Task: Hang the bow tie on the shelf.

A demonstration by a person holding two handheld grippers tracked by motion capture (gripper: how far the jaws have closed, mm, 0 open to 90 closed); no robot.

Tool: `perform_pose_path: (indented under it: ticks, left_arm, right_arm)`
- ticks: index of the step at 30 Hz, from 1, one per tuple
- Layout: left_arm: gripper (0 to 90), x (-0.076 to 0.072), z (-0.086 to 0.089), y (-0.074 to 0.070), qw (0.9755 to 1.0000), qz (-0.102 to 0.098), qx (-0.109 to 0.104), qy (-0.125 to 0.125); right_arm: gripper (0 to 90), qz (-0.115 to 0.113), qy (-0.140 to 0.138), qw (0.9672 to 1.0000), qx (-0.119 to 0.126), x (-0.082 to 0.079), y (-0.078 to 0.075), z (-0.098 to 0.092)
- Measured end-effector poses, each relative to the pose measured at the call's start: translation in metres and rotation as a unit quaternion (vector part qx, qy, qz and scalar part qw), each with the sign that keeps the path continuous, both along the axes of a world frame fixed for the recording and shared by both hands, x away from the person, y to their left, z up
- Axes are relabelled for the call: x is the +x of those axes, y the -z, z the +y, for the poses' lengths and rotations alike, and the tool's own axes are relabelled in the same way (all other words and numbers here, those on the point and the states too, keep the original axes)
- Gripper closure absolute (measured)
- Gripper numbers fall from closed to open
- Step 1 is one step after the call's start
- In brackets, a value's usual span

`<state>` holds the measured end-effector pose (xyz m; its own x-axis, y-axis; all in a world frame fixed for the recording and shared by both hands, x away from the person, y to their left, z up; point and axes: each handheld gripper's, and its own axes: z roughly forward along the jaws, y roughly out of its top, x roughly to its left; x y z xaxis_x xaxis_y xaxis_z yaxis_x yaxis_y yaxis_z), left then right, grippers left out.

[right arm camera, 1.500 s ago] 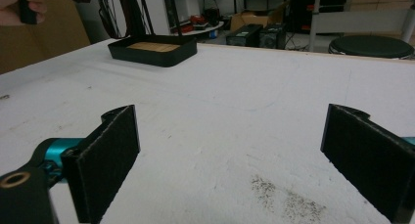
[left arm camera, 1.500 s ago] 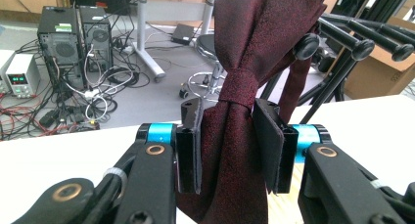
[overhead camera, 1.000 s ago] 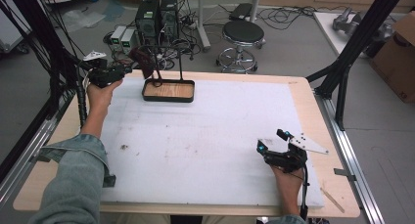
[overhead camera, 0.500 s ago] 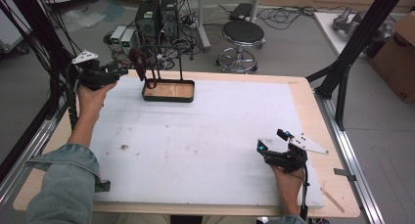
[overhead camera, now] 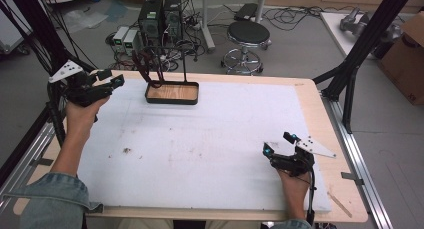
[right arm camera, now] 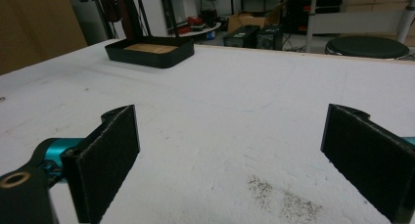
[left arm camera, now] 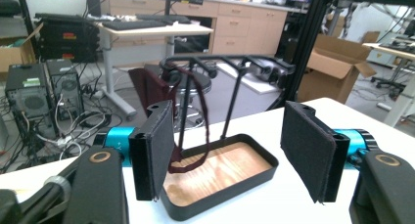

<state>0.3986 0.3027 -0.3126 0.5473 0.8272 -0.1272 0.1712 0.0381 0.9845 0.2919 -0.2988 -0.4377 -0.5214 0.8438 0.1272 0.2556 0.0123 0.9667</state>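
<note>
A black tray [overhead camera: 171, 100] with a wooden floor stands at the far left of the white mat, and a black wire stand [overhead camera: 184, 64] rises from it. A dark red strap [overhead camera: 148, 70] hangs from the stand's top bar. My left gripper [overhead camera: 112, 77] is held left of the tray and points at it. Its jaws have just been opening and nothing is between them. In the left gripper view the left gripper [left arm camera: 230, 158] frames the tray [left arm camera: 254, 177] and the strap [left arm camera: 205, 114]. My right gripper [overhead camera: 278, 143] rests open near the mat's front right. The right gripper [right arm camera: 230, 160] faces the distant tray [right arm camera: 151, 55].
The white foam mat [overhead camera: 210, 139] covers most of the wooden table. Dark crumbs [overhead camera: 125, 150] lie at its left. Black frame posts [overhead camera: 360, 54] stand at the table's right and left. A stool [overhead camera: 248, 35] and computer cases [overhead camera: 160, 16] are on the floor beyond.
My left gripper has drawn back to the left, away from the stand and strap, and risen a little while its jaws spread. The right gripper has stayed put.
</note>
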Motion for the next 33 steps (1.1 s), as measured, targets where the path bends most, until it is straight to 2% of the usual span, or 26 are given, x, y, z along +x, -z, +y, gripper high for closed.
perform_pose_path:
  ticks: [1,4,8,12,13,18,19,26,33]
  left_arm:
    - [36.0,-0.009,-0.001,-0.002,1.0,-0.003,0.002,0.004]
    - [33.0,-0.017,-0.002,-0.003,0.9999,-0.007,0.004,0.008]
    - [30.8,-0.038,-0.005,-0.002,0.9996,-0.02,0.005,0.018]
    - [30.0,-0.05,-0.007,-0.001,0.9994,-0.028,0.005,0.02]
    - [29.4,-0.058,-0.007,0.001,0.9993,-0.032,0.008,0.017]
    - [28.7,-0.076,-0.008,0.009,0.9989,-0.042,0.015,0.013]
    - [28.2,-0.076,-0.008,0.009,0.9989,-0.042,0.015,0.013]
    - [24.4,-0.099,-0.013,0.037,0.9989,-0.038,0.026,0.001]
    - [24.4,-0.111,-0.018,0.06,0.9987,-0.029,0.042,-0.005]
  right_arm:
    - [6.3,0.002,0.002,1.0,0.002,0.0,0.0,0.0]
    - [6.3,0.002,0.001,1.0,0.0,0.0,0.0,0.0]
    - [6.3,0.002,0.002,1.0,0.001,0.0,0.0,0.0]
    - [6.3,0.0,0.003,1.0,0.0,0.0,0.0,-0.001]
    - [6.3,0.002,0.004,1.0,0.001,-0.001,0.0,-0.001]
    - [6.3,0.002,0.004,1.0,0.001,-0.001,0.0,-0.001]
    - [6.3,0.002,0.005,1.0,0.001,-0.001,0.0,-0.001]
    - [6.3,0.004,0.006,1.0,0.001,-0.001,0.0,-0.001]
    - [6.3,0.004,0.007,1.0,0.001,-0.001,0.0,-0.001]
